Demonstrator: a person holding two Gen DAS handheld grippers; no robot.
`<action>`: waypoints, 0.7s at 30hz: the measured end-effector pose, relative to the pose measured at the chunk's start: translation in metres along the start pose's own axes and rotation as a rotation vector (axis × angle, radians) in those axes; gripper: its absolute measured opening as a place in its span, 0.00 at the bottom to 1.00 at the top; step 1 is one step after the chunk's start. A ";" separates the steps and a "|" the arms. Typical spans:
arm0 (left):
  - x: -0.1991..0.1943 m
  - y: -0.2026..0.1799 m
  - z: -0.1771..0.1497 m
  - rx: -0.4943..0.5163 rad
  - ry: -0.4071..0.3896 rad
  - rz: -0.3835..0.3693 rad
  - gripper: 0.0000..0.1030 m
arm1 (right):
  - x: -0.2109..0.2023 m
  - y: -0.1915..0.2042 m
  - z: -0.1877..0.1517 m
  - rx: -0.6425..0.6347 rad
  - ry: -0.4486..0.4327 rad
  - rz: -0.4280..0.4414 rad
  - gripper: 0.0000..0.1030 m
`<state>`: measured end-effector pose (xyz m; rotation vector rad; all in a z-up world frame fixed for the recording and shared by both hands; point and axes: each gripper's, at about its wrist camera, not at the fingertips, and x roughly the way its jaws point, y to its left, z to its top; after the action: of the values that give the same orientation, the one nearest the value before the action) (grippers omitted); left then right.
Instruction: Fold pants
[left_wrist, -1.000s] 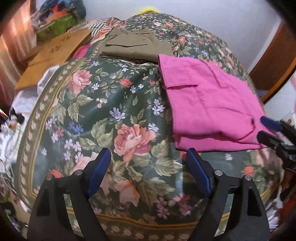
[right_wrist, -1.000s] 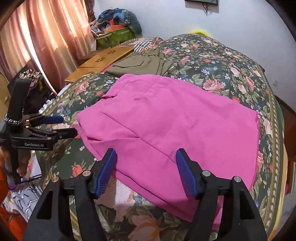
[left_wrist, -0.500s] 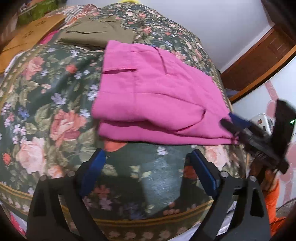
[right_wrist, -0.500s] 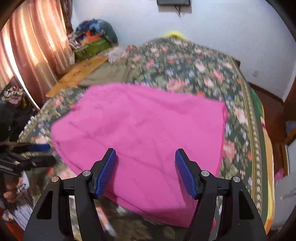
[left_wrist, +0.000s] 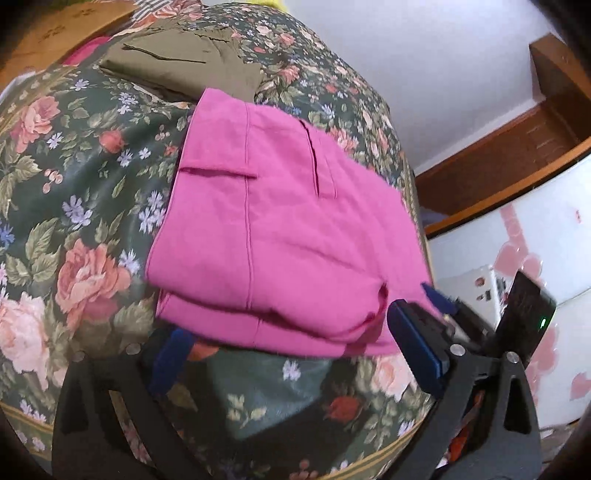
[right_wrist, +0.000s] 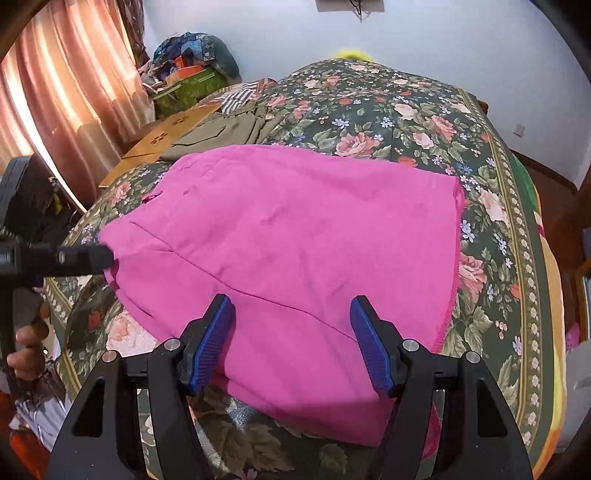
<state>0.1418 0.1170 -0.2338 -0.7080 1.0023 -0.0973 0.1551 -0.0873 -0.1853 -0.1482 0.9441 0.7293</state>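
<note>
The pink pants (left_wrist: 280, 236) lie folded in layers on the floral bedspread (left_wrist: 74, 206), and fill the middle of the right wrist view (right_wrist: 295, 240). My left gripper (left_wrist: 295, 350) is open, its blue pads astride the near folded edge of the pants. My right gripper (right_wrist: 293, 343) is open, its pads over the near edge of the pants on the opposite side. The left gripper also shows in the right wrist view (right_wrist: 88, 258), touching the pants' left corner. The right gripper shows in the left wrist view (left_wrist: 437, 299) at the pants' right corner.
Folded olive pants (left_wrist: 184, 62) lie farther up the bed, next to a wooden board (right_wrist: 166, 136). Curtains (right_wrist: 66, 92) and a pile of bags (right_wrist: 192, 70) stand to the left. A wooden door frame (left_wrist: 517, 147) is to the right.
Both grippers have moved in closer to the pink pants. The left gripper has swung right and now straddles the folded edge; the right gripper's pads now sit over its near edge.
</note>
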 end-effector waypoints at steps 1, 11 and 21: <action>0.001 0.000 0.002 -0.007 -0.003 -0.004 0.97 | 0.000 0.000 0.000 0.000 0.000 0.000 0.62; 0.020 -0.005 0.029 0.013 -0.035 0.117 0.78 | 0.000 0.000 0.000 0.002 0.003 0.002 0.62; 0.003 -0.027 0.029 0.172 -0.121 0.241 0.31 | 0.000 -0.002 -0.001 0.013 0.004 0.008 0.62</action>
<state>0.1733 0.1090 -0.2102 -0.4275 0.9434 0.0681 0.1553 -0.0893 -0.1860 -0.1352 0.9539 0.7301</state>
